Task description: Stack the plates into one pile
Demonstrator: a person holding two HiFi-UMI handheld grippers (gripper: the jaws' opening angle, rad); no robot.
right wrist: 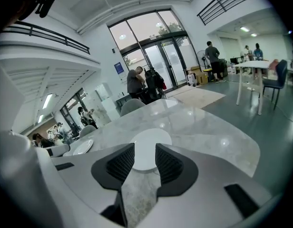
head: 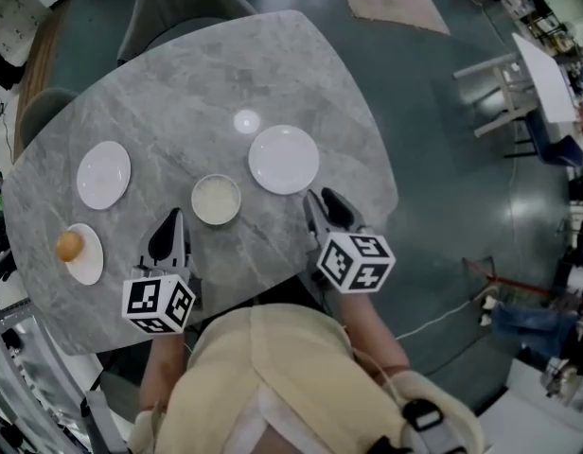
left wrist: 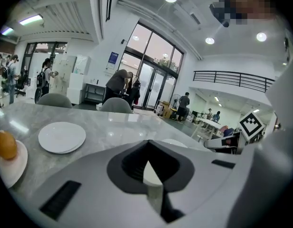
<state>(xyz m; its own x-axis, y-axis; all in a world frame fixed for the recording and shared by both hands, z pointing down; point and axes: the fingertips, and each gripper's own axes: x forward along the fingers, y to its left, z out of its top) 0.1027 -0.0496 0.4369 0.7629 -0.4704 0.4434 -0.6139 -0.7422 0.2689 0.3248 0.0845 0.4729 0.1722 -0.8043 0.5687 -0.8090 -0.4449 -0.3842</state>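
Three white plates and a cream dish lie on the grey marble table [head: 197, 74]. The biggest plate [head: 284, 159] lies just beyond my right gripper [head: 327, 206], whose jaws stand open and empty. In the right gripper view that plate [right wrist: 147, 152] shows through the gap of the gripper [right wrist: 145, 158]. The cream dish [head: 216, 200] sits between the two grippers. My left gripper [head: 168, 235] is shut and holds nothing, with its tips [left wrist: 149, 164] together. A second plate [head: 103, 174] [left wrist: 62, 137] lies at the left. A small plate [head: 87, 258] nearer the edge carries an orange [head: 69, 246] [left wrist: 4, 145].
Grey chairs [head: 178, 8] stand at the table's far side. The table's near edge runs just under both grippers, close to the person's body. A white table and chair [head: 519, 83] stand off to the right on the dark floor. People stand far back in the hall [left wrist: 119, 84].
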